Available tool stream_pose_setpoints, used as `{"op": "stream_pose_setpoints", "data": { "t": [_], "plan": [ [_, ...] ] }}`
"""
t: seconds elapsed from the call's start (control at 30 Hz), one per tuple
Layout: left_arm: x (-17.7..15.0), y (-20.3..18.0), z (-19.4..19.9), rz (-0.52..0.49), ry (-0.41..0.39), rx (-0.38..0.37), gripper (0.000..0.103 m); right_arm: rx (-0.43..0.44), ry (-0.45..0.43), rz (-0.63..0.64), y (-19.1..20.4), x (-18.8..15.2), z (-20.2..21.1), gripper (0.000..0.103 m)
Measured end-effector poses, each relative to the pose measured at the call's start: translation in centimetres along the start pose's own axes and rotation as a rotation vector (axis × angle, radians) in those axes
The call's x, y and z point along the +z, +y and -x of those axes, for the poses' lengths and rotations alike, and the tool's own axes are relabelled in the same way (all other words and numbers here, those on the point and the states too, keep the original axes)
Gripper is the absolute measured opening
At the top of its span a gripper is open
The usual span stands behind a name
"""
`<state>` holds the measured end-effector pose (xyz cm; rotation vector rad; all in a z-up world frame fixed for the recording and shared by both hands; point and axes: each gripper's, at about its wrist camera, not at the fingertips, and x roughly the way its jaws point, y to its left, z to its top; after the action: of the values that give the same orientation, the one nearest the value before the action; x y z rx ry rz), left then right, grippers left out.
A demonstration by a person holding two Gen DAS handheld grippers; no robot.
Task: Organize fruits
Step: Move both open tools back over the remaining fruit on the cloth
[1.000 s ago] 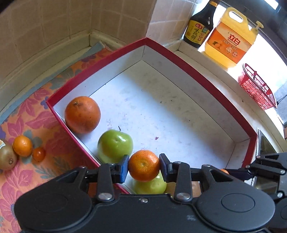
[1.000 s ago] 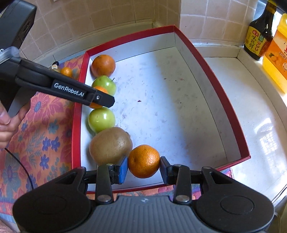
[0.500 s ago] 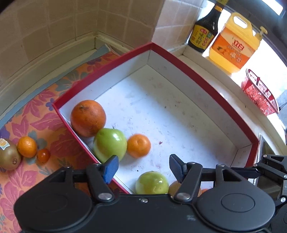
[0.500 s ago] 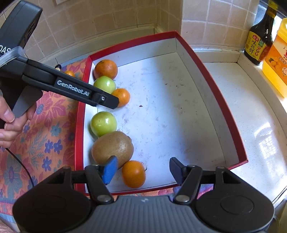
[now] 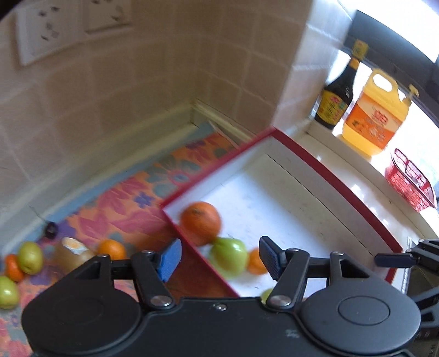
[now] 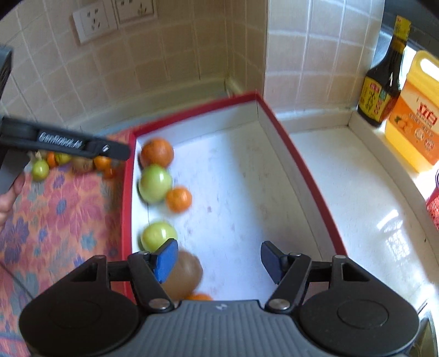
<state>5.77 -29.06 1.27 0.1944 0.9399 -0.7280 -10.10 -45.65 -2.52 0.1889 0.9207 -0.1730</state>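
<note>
A red-rimmed white box [image 6: 301,175] holds a big orange [image 6: 157,152], a green apple [image 6: 155,183], a small mandarin [image 6: 179,198], a second green apple [image 6: 158,236], a kiwi [image 6: 183,274] and another mandarin [image 6: 199,296] along its left wall. My right gripper [image 6: 219,259] is open and empty above the box's near end. My left gripper [image 5: 221,256] is open and empty over the box's left wall [image 5: 203,263]. Loose fruit lies on the floral mat: mandarin [image 5: 112,248], kiwi [image 5: 72,254], green apple [image 5: 30,257].
A dark sauce bottle [image 6: 384,79] and a yellow jug [image 6: 414,115] stand on the sill at the right. A red basket [image 5: 410,181] lies beyond them. Tiled walls with sockets [image 6: 94,23] close the back. A floral mat [image 6: 60,214] lies left of the box.
Both grippers let go of their mandarins in the box, opened wide, and have lifted and pulled back. The left gripper has swung left toward the mat.
</note>
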Motion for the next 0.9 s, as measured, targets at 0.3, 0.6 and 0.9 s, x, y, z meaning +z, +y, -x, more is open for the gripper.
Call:
{"op": "stream_pose_setpoints", "data": {
  "t": [0.3, 0.6, 0.9],
  "plan": [
    [0.3, 8.7, 5.4, 0.142, -0.094, 0.14, 0.075, 0.06, -0.2, -0.049, 4.0, 6.0, 1.5, 0.072],
    [-2.6, 20.2, 8.5, 0.383, -0.119, 0.297, 0.075, 0.186, -0.263, 0.021, 11.9, 11.4, -1.2, 0.073],
    [-7.5, 28.1, 7.4, 0.592, -0.086, 0.347, 0.075, 0.233, -0.192, 0.148, 19.9, 12.5, -7.8, 0.072]
  ]
}}
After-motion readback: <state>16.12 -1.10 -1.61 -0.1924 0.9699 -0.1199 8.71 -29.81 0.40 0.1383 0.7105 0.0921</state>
